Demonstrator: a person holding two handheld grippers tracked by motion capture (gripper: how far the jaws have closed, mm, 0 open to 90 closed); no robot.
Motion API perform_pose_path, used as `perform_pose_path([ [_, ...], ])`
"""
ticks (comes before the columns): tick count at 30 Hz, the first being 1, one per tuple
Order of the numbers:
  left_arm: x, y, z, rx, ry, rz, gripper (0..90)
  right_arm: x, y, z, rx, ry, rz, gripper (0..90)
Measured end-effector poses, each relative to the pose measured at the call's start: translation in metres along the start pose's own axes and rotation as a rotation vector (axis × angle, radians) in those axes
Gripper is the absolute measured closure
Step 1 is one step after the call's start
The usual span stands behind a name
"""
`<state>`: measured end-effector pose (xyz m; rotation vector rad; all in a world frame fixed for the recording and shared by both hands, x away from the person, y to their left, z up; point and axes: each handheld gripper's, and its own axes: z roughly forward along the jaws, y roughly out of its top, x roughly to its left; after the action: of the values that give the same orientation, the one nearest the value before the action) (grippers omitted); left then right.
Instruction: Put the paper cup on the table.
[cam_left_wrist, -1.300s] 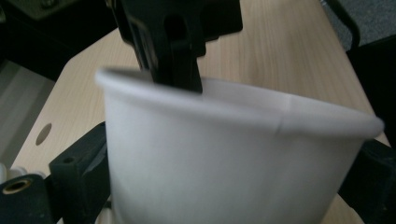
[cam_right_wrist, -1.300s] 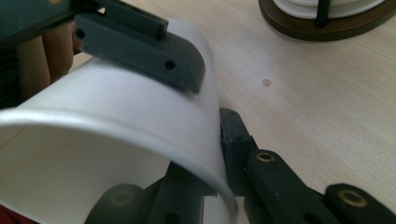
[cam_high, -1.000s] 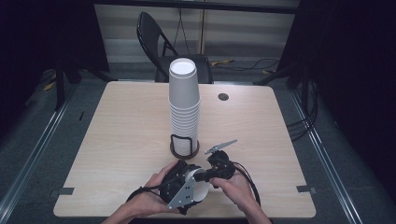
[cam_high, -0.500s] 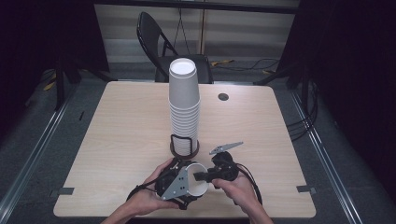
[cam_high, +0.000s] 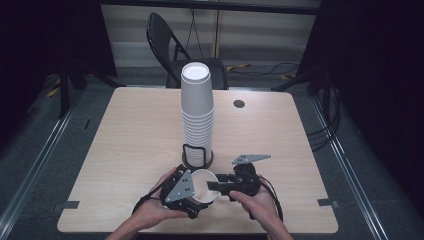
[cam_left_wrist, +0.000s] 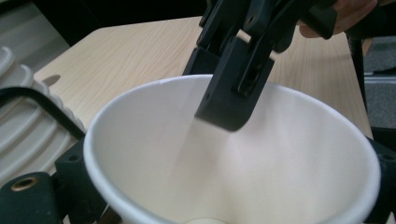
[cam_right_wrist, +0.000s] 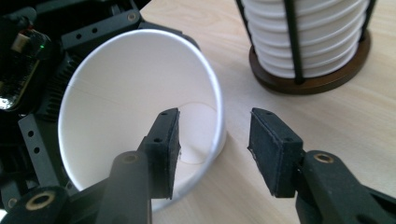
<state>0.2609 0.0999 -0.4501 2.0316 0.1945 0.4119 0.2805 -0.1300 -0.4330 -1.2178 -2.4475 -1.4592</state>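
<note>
While the left gripper (cam_high: 192, 192) clamps the paper cup (cam_high: 205, 186) near the table's front edge, seemingly by its body, the right gripper (cam_right_wrist: 215, 149) gapes astride its rim; light, crushable wall: pinch there gently

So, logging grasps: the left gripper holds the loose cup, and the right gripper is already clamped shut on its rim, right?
Not quite. The left gripper holds the cup, but the right gripper is open: its fingers straddle the rim with a gap, as the right gripper view shows.
</note>
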Motion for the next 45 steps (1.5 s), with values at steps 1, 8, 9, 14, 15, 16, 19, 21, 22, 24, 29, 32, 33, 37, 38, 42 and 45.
perform_pose_path([
  [1, 0.0, 0.0, 0.0, 0.0, 0.0, 0.0, 8.8, -0.001, 0.0, -0.001, -0.015, -0.003, -0.001, 48.1],
  [8, 0.007, -0.007, -0.01, -0.036, 0.001, -0.11, 8.8, -0.007, -0.002, -0.017, -0.127, 0.013, -0.004, 38.4],
  [9, 0.008, -0.008, -0.011, -0.042, 0.007, -0.125, 8.8, -0.009, -0.002, -0.019, -0.141, 0.004, -0.005, 37.7],
  [14, 0.016, -0.01, -0.018, -0.068, 0.018, -0.196, 8.8, -0.014, -0.003, -0.027, -0.158, -0.038, 0.028, 29.6],
  [15, 0.021, -0.012, -0.024, -0.086, 0.025, -0.251, 8.8, -0.017, -0.004, -0.03, -0.163, -0.066, 0.04, 23.2],
  [16, 0.024, -0.014, -0.027, -0.096, 0.023, -0.283, 8.8, -0.019, -0.005, -0.031, -0.161, -0.087, 0.046, 19.4],
  [19, 0.032, -0.018, -0.035, -0.116, 0.044, -0.342, 8.8, -0.024, -0.007, -0.034, -0.163, -0.16, 0.051, 15.3],
  [21, 0.035, -0.019, -0.038, -0.124, 0.055, -0.354, 8.8, -0.027, -0.008, -0.035, -0.166, -0.176, 0.069, 14.0],
  [22, 0.039, -0.021, -0.044, -0.137, 0.074, -0.377, 8.8, -0.028, -0.008, -0.036, -0.17, -0.19, 0.072, 14.0],
  [24, 0.042, -0.022, -0.047, -0.143, 0.086, -0.39, 8.8, -0.029, -0.008, -0.036, -0.177, -0.199, 0.078, 14.0],
  [29, 0.053, -0.026, -0.064, -0.172, 0.134, -0.446, 8.8, -0.032, -0.008, -0.038, -0.186, -0.256, 0.067, 14.1],
  [32, 0.058, -0.027, -0.07, -0.177, 0.17, -0.464, 8.7, -0.034, -0.009, -0.041, -0.191, -0.285, 0.064, 14.1],
  [33, 0.058, -0.027, -0.07, -0.177, 0.17, -0.464, 8.6, -0.034, -0.01, -0.042, -0.193, -0.297, 0.064, 14.1],
  [37, 0.063, -0.027, -0.077, -0.185, 0.21, -0.485, 8.6, -0.034, -0.017, -0.05, -0.194, -0.336, 0.057, 14.1],
  [38, 0.065, -0.028, -0.078, -0.185, 0.224, -0.494, 8.6, -0.034, -0.02, -0.052, -0.195, -0.342, 0.059, 14.1],
  [42, 0.07, -0.03, -0.08, -0.175, 0.268, -0.512, 8.6, -0.037, -0.027, -0.057, -0.188, -0.375, 0.053, 14.2],
  [45, 0.075, -0.032, -0.08, -0.173, 0.312, -0.533, 8.6, -0.041, -0.031, -0.061, -0.187, -0.391, 0.06, 14.2],
])
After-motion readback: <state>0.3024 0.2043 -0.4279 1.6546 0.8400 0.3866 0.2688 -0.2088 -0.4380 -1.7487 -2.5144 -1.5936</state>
